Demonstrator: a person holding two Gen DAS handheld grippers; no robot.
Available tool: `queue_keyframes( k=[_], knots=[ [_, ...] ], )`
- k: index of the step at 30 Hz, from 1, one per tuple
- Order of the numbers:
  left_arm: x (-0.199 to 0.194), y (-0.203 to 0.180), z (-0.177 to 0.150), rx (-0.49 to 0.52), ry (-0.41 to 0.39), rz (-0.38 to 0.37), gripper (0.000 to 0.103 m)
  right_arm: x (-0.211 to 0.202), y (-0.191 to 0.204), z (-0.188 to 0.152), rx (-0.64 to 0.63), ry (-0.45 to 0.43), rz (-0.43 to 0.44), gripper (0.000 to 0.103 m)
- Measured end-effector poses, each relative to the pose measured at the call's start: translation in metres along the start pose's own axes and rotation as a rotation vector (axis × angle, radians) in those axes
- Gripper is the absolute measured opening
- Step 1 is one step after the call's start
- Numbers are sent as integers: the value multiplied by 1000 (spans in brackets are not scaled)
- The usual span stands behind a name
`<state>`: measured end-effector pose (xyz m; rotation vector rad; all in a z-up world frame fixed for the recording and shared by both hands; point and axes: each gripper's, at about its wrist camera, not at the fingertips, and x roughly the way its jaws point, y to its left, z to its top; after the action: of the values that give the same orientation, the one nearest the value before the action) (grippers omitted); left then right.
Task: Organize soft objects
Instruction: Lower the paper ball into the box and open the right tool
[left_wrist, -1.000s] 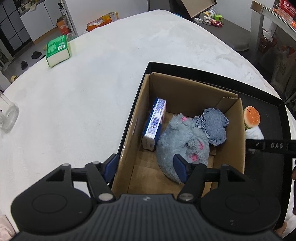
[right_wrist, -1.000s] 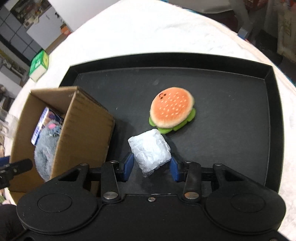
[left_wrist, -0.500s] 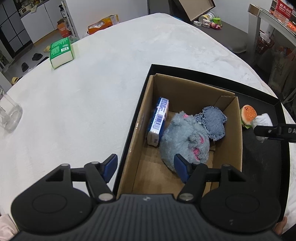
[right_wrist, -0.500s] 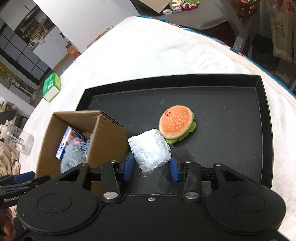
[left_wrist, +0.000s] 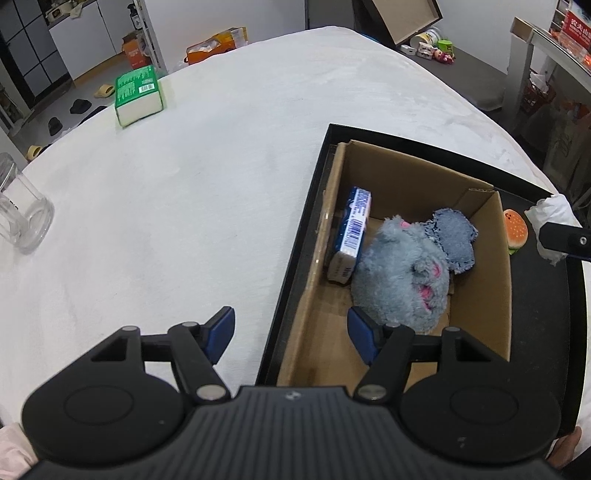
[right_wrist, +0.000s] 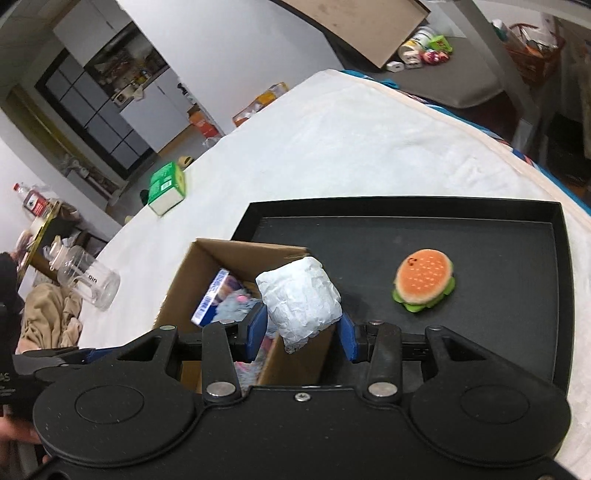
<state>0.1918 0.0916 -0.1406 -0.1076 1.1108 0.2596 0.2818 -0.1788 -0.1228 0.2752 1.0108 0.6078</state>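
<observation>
My right gripper (right_wrist: 302, 331) is shut on a white crumpled paper wad (right_wrist: 298, 300) and holds it in the air over the right wall of the cardboard box (right_wrist: 184, 273). That wad (left_wrist: 554, 218) also shows at the right edge of the left wrist view. The box (left_wrist: 406, 173) stands in a black tray (left_wrist: 295, 251) and holds a grey plush (left_wrist: 399, 273), a denim pouch (left_wrist: 452, 236) and a blue tissue pack (left_wrist: 352, 225). A burger plush (right_wrist: 424, 280) lies on the tray floor. My left gripper (left_wrist: 290, 332) is open and empty, straddling the tray's left rim.
A white cloth covers the table (left_wrist: 184, 184). A green tissue pack (left_wrist: 138, 94) lies at the far left and a clear glass jar (left_wrist: 20, 218) at the left edge. The tray's right half (right_wrist: 498, 258) is bare beside the burger plush.
My right gripper has lifted the paper wad off the tray and carried it left, above the box wall. The left gripper has drawn back a little, staying open.
</observation>
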Motion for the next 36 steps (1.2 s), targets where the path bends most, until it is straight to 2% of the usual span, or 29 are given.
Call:
queue_keyframes(
  k=[13, 20, 24, 26, 29, 31, 34, 36],
  knots=[
    [13, 13, 0, -19, 2, -93, 66, 14, 43, 0, -89, 17, 59, 41],
    [23, 15, -9, -28, 16, -181, 62, 31, 59, -2, -102, 49, 63, 41],
    [25, 17, -11, -8, 8, -170, 61, 39, 67, -3, -93, 72, 88, 42],
    [27, 21, -12, -15, 10, -200, 59, 44, 73, -4, -101, 75, 88, 42],
    [30, 24, -14, -12, 17, -207, 53, 52, 81, -7, -113, 90, 90, 42],
    [32, 25, -15, -11, 26, -220, 38, 58, 87, -10, -120, 105, 94, 42],
    [36, 27, -17, -15, 46, -242, 24, 64, 96, -13, -137, 125, 101, 42],
    [36, 30, -17, -17, 43, -239, 19, 69, 102, -16, -147, 142, 103, 42]
  ],
)
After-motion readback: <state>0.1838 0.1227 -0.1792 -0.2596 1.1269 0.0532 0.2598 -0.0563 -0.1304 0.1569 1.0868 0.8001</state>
